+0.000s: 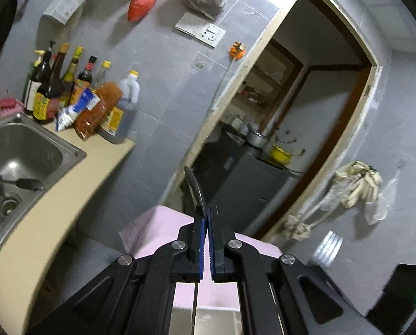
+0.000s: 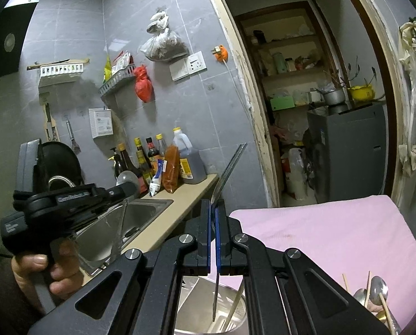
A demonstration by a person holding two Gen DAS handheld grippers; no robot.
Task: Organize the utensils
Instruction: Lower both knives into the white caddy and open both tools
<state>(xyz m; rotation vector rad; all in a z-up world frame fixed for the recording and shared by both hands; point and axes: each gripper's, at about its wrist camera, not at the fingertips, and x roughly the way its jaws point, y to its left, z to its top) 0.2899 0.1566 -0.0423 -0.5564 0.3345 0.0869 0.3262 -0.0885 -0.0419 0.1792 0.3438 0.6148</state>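
pink cloth [image 2: 333, 231] mostly bare; spoons, chopsticks [image 2: 375, 296] crowd near corner; bottles [image 1: 68, 89] block counter's far end.

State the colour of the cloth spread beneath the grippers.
Pale pink cloth, clearest in the right wrist view.

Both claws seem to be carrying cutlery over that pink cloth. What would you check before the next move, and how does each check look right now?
1. Left claw shut on its spoon: ok.
2. Right claw shut on its fork: ok.
3. Fork sits straight in the grip: not ok, it leans to one side.
4. Steel container below the right claw ready to receive: ok, though something pale already leans in it.
5. Other utensils on the pink cloth clear of the claws: ok.
6. Whether each piece goes in that container: cannot tell.
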